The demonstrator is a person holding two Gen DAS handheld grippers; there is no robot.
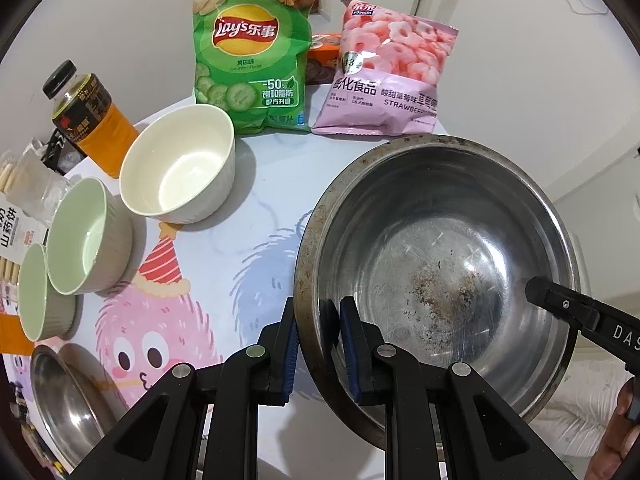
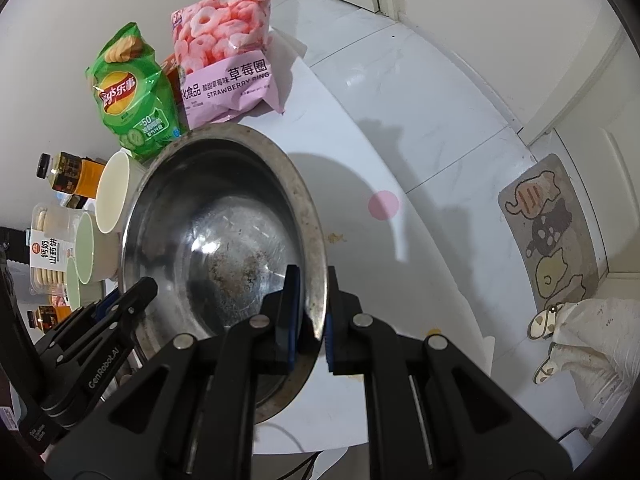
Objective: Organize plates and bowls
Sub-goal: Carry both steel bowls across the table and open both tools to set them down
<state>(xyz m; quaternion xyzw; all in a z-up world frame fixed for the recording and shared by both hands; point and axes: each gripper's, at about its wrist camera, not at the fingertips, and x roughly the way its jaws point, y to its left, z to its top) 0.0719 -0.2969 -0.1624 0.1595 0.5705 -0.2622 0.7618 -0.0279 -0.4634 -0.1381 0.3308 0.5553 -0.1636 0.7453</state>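
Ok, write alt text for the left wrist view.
The left gripper clamps the rim of a big, stained steel bowl over a cartoon-print table, with the right gripper on the far rim. Behind stand a white bowl, two green bowls and two snack bags.

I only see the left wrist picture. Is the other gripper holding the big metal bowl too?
Observer: Yes. The right gripper pinches the metal bowl at its rim, one finger inside, one outside.
Child: What's past the bowl on that side?
Observer: A pink dot on the table, beyond the bowl's shadow.
Child: And on the floor?
Observer: A cartoon animal mat beside a door.
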